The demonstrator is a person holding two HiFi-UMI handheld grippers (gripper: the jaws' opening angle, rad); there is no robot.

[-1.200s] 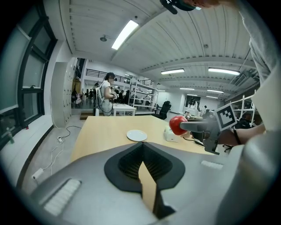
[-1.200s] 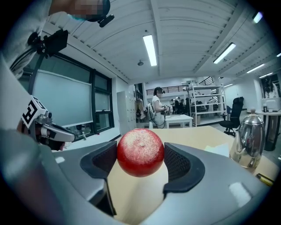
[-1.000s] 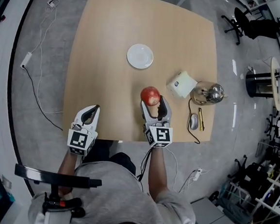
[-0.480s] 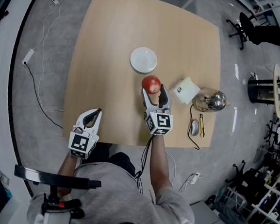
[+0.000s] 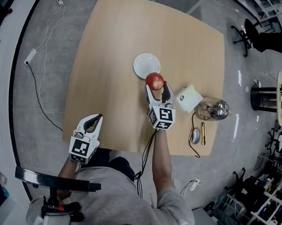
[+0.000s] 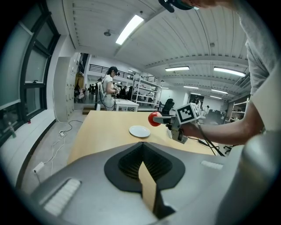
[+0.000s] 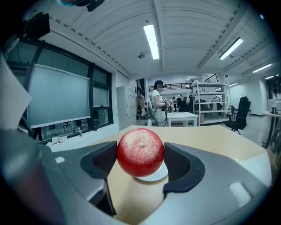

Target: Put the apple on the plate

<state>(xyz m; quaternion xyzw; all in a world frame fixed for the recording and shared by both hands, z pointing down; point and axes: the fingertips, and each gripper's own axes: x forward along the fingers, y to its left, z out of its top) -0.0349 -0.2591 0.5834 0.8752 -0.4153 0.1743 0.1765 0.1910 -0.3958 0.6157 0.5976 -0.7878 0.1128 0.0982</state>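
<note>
A red apple (image 5: 155,80) is held in my right gripper (image 5: 156,85), which is shut on it above the wooden table (image 5: 112,43). The apple hangs at the near right edge of the small white plate (image 5: 145,65). In the right gripper view the apple (image 7: 140,151) fills the gap between both pads, with the plate (image 7: 154,174) showing just beneath and beyond it. My left gripper (image 5: 93,120) rests shut at the table's near left edge. From the left gripper view I see the apple (image 6: 154,118) and the plate (image 6: 139,131) far ahead.
A white box (image 5: 189,98), a glass kettle (image 5: 212,109), a mouse (image 5: 195,135) and a yellow pen (image 5: 203,133) lie on the table's right side. Cables (image 5: 36,76) run over the floor at the left. An office chair (image 5: 260,36) stands beyond the table's far right corner.
My right gripper has carried the apple away from me toward the plate, reaching its near edge. The left gripper has stayed at the table's near left edge.
</note>
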